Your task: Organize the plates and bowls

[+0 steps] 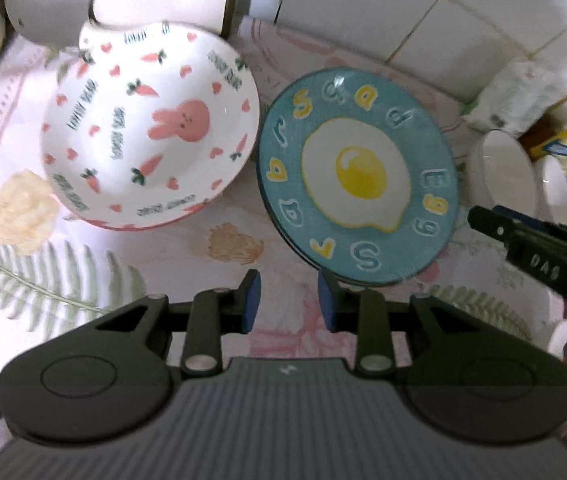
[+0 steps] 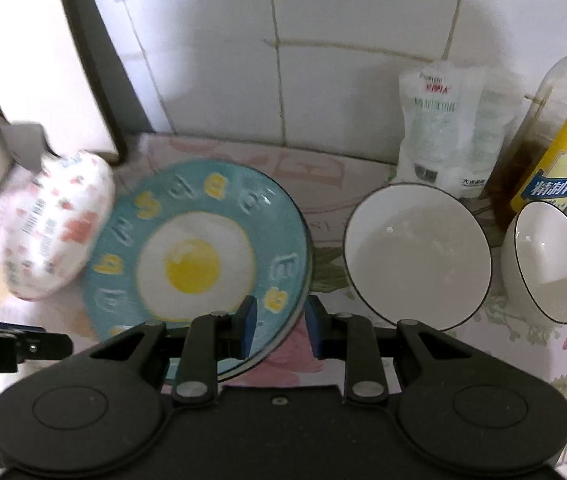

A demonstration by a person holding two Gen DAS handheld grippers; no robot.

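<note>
Both your tools are hanging empty, pads apart: left tool point(image 1: 289, 300), right tool point(image 2: 279, 328). The egg plate point(image 1: 357, 176) is lying mid-frame on the surface beside the rabbit bowl point(image 1: 149, 128); a careless grab risks knocking their rims together.

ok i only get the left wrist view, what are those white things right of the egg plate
Observer: Two upright bowls with dark rims, a larger white bowl and a smaller white bowl on its right.
Operator: anything behind them
Observer: A white bag and a clear bottle with a yellow label, by the tiled wall.
Operator: is the other hand gripping anything
Observer: No. The right gripper is open above the egg plate, at its near rim.
</note>
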